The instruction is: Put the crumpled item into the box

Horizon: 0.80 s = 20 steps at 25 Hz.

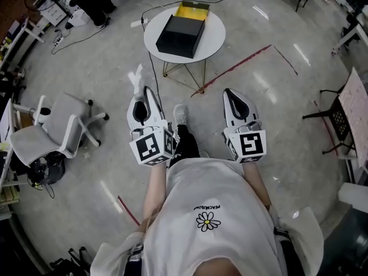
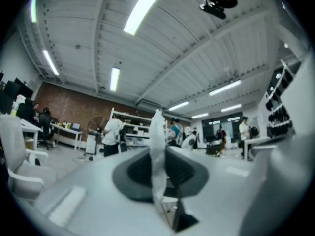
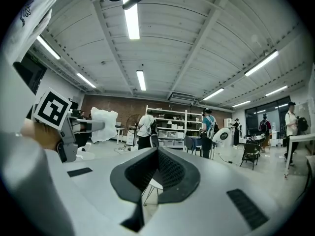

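Head view: both arms reach forward at waist height. The left gripper (image 1: pixel 144 92) and right gripper (image 1: pixel 231 94) point toward one box (image 1: pixel 181 34) on one round table (image 1: pixel 215 36). One crumpled item (image 1: pixel 135 78) sticks out of the left gripper.
Left gripper view: jaws clamped on it.
Right gripper view: jaws together, empty.

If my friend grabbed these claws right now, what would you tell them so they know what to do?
Left claw: shut on the crumpled white paper, held up in the air.
Right claw: shut, with nothing in it.
Box: black, on the round white table straight ahead, out of reach from here.
Done: the paper is picked up.
Left to do: walk to the table, hold the paper over the box and let go.
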### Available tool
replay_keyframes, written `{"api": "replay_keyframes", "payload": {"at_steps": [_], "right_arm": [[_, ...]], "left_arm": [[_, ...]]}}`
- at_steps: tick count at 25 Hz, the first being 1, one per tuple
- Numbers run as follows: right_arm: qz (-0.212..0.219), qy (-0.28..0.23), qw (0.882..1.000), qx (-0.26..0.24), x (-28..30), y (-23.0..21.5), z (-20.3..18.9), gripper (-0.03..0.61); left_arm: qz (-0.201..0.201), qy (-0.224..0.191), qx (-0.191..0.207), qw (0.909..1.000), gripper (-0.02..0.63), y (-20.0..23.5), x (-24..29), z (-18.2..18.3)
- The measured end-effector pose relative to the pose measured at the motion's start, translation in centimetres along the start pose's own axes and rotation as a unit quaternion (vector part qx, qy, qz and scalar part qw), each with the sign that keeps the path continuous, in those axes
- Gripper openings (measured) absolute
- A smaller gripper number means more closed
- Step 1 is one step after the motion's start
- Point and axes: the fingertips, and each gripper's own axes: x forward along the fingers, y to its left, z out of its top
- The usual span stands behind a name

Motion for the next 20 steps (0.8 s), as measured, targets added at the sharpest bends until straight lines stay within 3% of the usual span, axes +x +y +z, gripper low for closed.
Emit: {"api": "replay_keyframes", "payload": {"at_steps": [8, 20], "right_arm": [[-0.026, -0.001, 1.0, -0.001, 8.1, -3.5, 1.0, -0.002], [-0.039, 0.006, 0.999, 0.011, 27.1, -5.9, 3.4, -0.002]], "left_arm": [[-0.017, -0.007, -0.009, 0.9998, 0.048, 1.4, 9.3, 0.3], [-0.063, 0.003, -0.019, 0.9978, 0.048, 6.5, 27.5, -0.2]]}}
